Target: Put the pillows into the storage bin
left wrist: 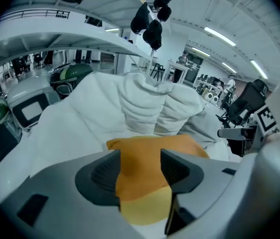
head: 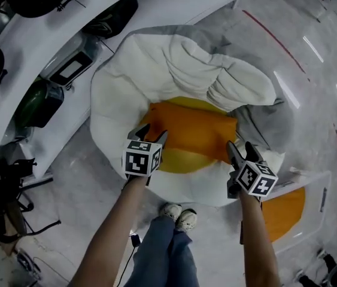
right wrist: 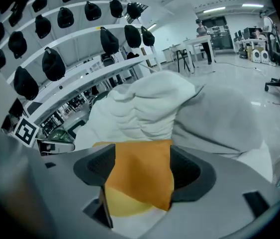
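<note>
Orange pillow [head: 192, 127] is seen on top of a pile, taken as landmark. The left gripper [head: 152, 133] is placed at its left edge and the right gripper [head: 240, 148] at its right edge, both pointed down into the pile. Both sets of jaws are held wide; orange fabric is seen across each gap in the gripper views, but no pinch is seen. A yellow pillow [head: 183, 160] is tucked under the near edge of the orange one. White pillows [head: 174, 64] are bunched behind it and curve round its left side. Grey fabric [head: 261, 124] is seen just right of it. The clear storage bin [head: 322, 187] is set on the floor to the lower right of it, near the right gripper, with a second orange shape [head: 288, 205] seen through its wall. White shelving [head: 36, 34] closes off the far left. Open floor [head: 84, 184] is left at the near left, and the person's shoes [head: 179, 215] are just below the pile's near edge.
</note>
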The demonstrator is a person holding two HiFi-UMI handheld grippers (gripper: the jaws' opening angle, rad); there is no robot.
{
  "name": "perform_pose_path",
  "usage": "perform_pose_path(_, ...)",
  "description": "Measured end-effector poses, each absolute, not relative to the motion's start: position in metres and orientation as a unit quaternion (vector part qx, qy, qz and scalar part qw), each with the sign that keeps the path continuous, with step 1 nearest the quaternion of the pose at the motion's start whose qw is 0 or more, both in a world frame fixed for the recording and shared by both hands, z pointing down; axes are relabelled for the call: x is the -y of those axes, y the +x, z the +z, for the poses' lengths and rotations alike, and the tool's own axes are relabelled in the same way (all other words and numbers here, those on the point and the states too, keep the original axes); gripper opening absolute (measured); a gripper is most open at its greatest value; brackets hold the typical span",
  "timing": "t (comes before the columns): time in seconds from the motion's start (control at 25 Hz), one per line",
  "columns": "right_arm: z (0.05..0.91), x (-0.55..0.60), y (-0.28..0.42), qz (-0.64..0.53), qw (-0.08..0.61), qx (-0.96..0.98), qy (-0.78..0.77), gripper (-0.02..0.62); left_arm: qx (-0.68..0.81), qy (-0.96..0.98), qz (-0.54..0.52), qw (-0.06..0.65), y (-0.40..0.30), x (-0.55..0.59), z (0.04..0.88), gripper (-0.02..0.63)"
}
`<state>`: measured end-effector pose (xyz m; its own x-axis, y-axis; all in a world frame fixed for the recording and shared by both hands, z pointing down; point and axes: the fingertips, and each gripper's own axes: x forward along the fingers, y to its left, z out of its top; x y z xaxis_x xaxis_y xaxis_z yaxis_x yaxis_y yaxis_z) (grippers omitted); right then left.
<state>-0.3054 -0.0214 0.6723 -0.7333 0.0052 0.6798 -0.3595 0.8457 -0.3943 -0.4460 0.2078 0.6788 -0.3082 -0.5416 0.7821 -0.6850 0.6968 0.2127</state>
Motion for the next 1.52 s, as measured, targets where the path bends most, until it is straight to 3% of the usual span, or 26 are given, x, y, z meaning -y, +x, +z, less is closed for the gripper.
perform_pose_path(0.32, 0.746, 0.017, -0.320, 0.293, 0.395, 0.868, 0.063, 0.380, 0.779, 0.383, 0.054, 0.493, -0.450, -0.220, 0.749, 0.278)
perform_pose_path(0.52, 0.776, 0.005, -0.326, 0.328, 0.404, 0.852, 0.058, 0.379, 0.772, 0.386, 0.028, 0.504, -0.449, -0.215, 0.775, 0.270)
perform_pose_path(0.6, 0.777, 0.002, -0.327, 0.330, 0.403, 0.852, 0.057, 0.353, 0.770, 0.389, 0.020, 0.506, -0.449, -0.213, 0.775, 0.246)
perform_pose_path(0.76, 0.769, -0.009, -0.325, 0.316, 0.415, 0.852, 0.043, 0.219, 0.771, 0.396, 0.029, 0.498, -0.444, -0.211, 0.766, 0.151)
perform_pose_path(0.88, 0.753, -0.010, -0.323, 0.308, 0.401, 0.862, 0.042, 0.150, 0.779, 0.400, 0.036, 0.481, -0.442, -0.206, 0.749, 0.116)
perform_pose_path(1.16, 0.673, 0.010, -0.281, 0.277, 0.338, 0.894, 0.096, 0.135, 0.779, 0.436, 0.032, 0.449, -0.416, -0.180, 0.680, 0.112)
perform_pose_path(1.52, 0.599, 0.078, -0.162, 0.306, 0.285, 0.878, 0.234, 0.133, 0.724, 0.547, 0.070, 0.415, -0.346, -0.068, 0.603, 0.112)
